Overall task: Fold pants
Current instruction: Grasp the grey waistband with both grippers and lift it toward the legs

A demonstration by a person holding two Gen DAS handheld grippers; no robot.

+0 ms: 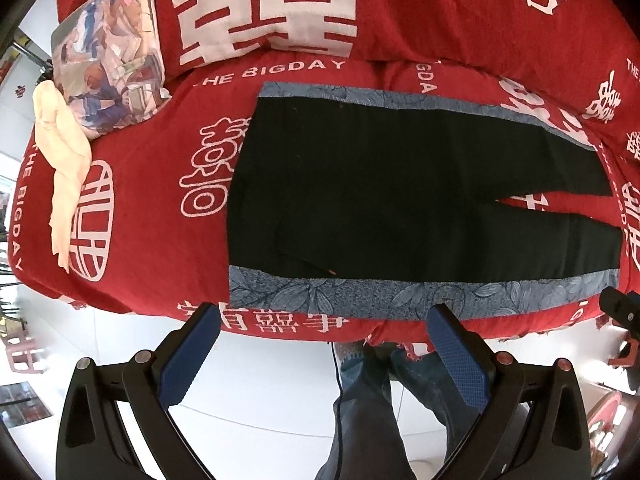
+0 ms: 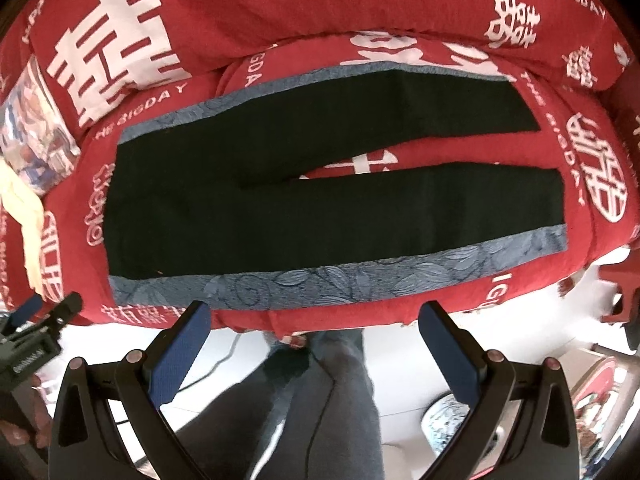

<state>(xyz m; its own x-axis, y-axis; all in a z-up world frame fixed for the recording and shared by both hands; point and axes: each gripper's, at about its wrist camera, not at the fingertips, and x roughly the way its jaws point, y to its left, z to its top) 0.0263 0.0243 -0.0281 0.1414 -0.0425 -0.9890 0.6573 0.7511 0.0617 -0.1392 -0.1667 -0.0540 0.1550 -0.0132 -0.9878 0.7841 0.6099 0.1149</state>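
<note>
A: Item one, the pants (image 1: 380, 192). Location?

B: Spread flat on the red cover (image 1: 160, 208) of a sofa or bed seat; I cannot tell which. Waist to the left, two legs running right with a narrow gap between them. Black body, blue leaf-print side band (image 1: 360, 296) along the near edge, a matching band along the far edge. Laid out full length, which I judge is so the fold can start from a smooth, unfolded state.

A: Item two, left hand-held gripper (image 1: 324, 320).

B: Fingers spread wide, nothing between the blue pads (image 1: 460, 360). Held off the near edge of the cover, apart from the cloth, roughly in line with the waist half.

A: Item three, right hand-held gripper (image 2: 316, 316).

B: Likewise spread and empty, also short of the near band, facing the leg half. One tool per half suggests each is meant to take its own stretch of the near edge.

A: Surface and surroundings?

B: Cover printed with white characters and "THE BIGDAY". A matching red back cushion (image 1: 440, 12) behind. A printed pillow (image 1: 108, 64) and a pale cloth (image 1: 64, 168) at the left end, well apart from the pants. Light floor (image 1: 260, 380) below, the person's jeans-clad legs (image 1: 376, 408) visible.
</note>
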